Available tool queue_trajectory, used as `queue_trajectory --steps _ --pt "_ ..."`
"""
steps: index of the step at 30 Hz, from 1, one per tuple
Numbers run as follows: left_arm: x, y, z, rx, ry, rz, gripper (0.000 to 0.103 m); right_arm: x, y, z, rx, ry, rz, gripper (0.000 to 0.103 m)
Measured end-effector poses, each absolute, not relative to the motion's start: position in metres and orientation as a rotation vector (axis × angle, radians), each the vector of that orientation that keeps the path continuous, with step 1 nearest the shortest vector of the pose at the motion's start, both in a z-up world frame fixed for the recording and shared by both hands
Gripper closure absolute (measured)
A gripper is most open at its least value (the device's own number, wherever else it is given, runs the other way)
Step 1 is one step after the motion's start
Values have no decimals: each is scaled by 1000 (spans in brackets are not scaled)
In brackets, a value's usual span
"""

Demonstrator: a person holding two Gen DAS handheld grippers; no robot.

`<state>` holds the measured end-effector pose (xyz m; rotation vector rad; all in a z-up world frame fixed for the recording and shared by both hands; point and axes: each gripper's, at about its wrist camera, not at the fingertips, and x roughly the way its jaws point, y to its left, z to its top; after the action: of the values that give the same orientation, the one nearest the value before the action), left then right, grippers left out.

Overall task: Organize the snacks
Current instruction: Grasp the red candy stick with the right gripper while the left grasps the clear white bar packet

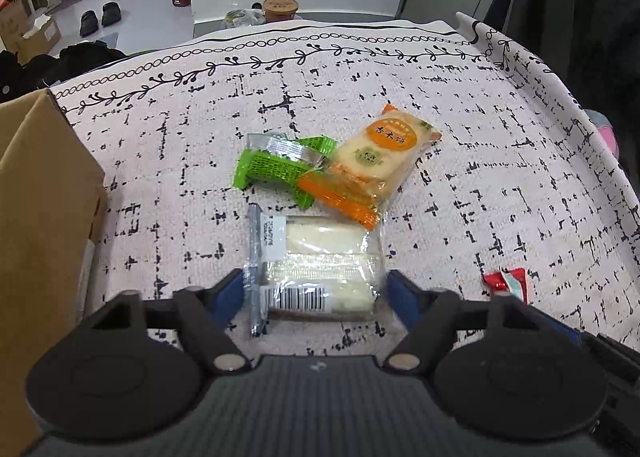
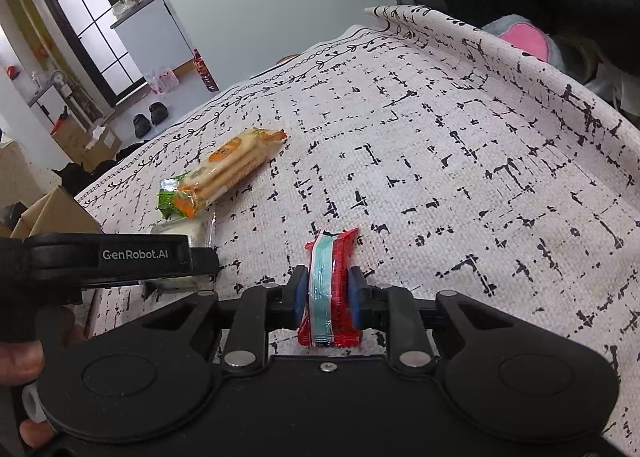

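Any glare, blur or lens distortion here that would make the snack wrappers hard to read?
Left wrist view: sharp; strong fisheye bends the patterned tablecloth edge; glare whitens the clear-wrapped white cake packet, barcode still legible. Right wrist view: sharp near the red and pale blue wrapper, mild sheen on it; tilted horizon, bright window panes washed out.

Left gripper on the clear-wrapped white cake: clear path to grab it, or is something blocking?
Probably yes. The left gripper already straddles the white cake pack, pads either side, nothing between. The orange cracker pack lies just beyond, clear of the fingers.
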<state>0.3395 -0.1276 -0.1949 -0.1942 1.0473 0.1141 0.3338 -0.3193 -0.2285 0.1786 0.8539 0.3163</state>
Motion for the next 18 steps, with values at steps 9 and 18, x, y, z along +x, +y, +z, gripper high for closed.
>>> queue_trajectory --steps 9,18 --pt "323 -119 -181 -210 1030 93 49 323 -312 -214 176 803 335 82" --pt "297 -108 -151 -211 957 66 50 311 -298 -196 183 772 357 82"
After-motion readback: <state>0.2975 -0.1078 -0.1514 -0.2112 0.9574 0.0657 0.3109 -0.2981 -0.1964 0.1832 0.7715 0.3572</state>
